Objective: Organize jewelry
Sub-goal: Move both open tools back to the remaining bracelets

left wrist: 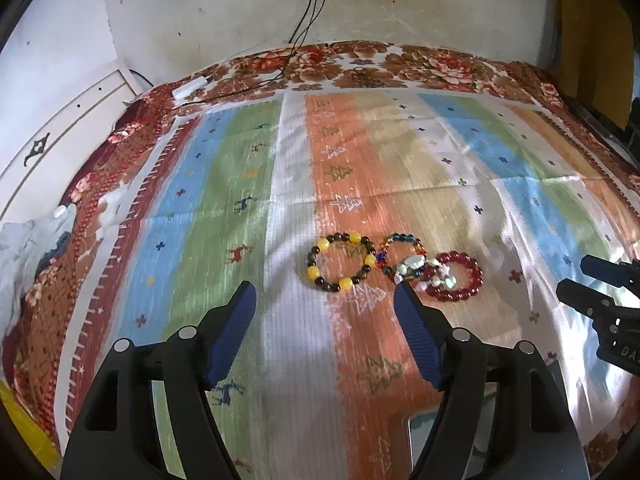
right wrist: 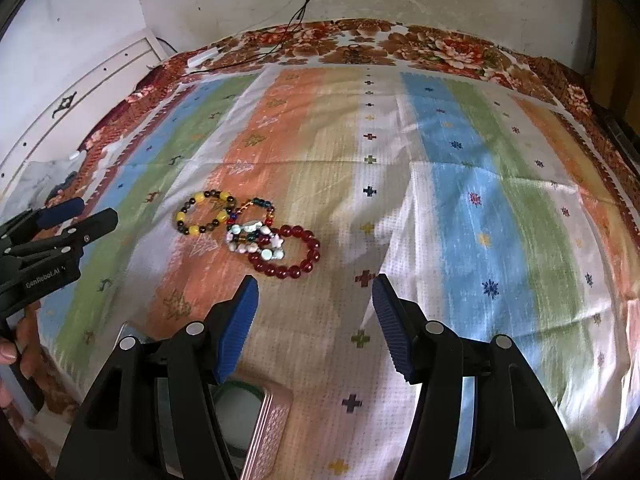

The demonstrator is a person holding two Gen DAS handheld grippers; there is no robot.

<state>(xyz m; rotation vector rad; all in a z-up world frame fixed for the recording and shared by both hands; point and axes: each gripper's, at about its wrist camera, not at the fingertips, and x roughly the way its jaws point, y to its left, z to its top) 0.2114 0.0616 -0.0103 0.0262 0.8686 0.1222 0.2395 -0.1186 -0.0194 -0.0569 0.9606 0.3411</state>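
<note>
Fingers (left wrist: 416, 332) of both grippers apart, empty, above bed mid-area; approach step; next: close on 1 bracelet, yellow-bead bracelet (left wrist: 340, 262) nearest left.

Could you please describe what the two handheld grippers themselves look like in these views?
Both the left gripper and right gripper are matte black plastic with silver round pins at the joints, and ribbed blue pads line the fingers. White lettering marks the left gripper's body.
</note>
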